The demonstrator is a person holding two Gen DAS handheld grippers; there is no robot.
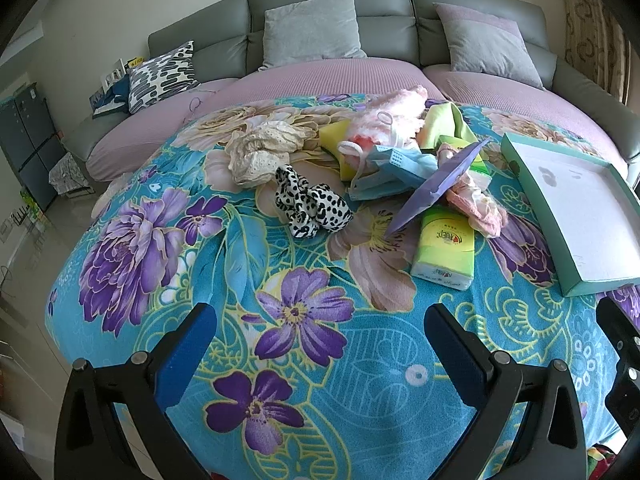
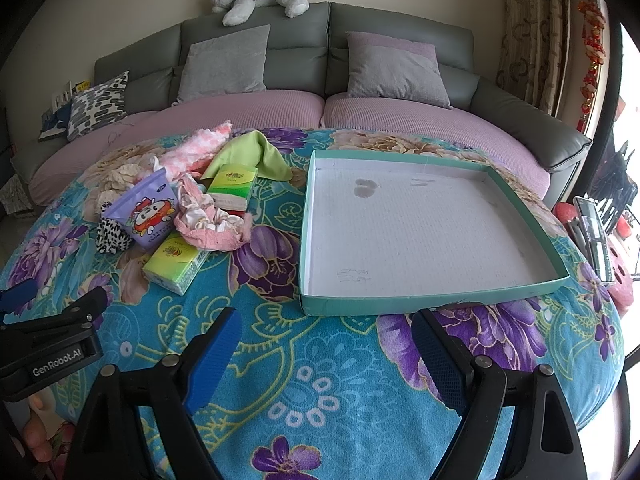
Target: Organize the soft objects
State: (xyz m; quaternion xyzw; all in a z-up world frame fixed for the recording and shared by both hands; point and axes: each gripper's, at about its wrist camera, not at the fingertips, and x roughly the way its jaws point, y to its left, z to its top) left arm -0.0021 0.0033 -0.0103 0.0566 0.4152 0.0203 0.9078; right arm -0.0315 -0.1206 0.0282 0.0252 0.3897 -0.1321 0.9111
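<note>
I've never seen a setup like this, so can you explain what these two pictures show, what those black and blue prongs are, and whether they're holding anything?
A person holds a two-finger gripper in each hand, each with its own camera. One picture looks along the left gripper, the other along the right gripper. Both are open and hold nothing. Below them is a flowered blanket. On it lie a heap of soft things, such as a spotted scrunchie, a face mask and tissue packs, beside an empty box lid.

Two tissue packs [image 2: 173, 266] [image 2: 233, 187] (green), one tray [image 2: 434, 303], one scrunchie [image 1: 310, 208].
</note>
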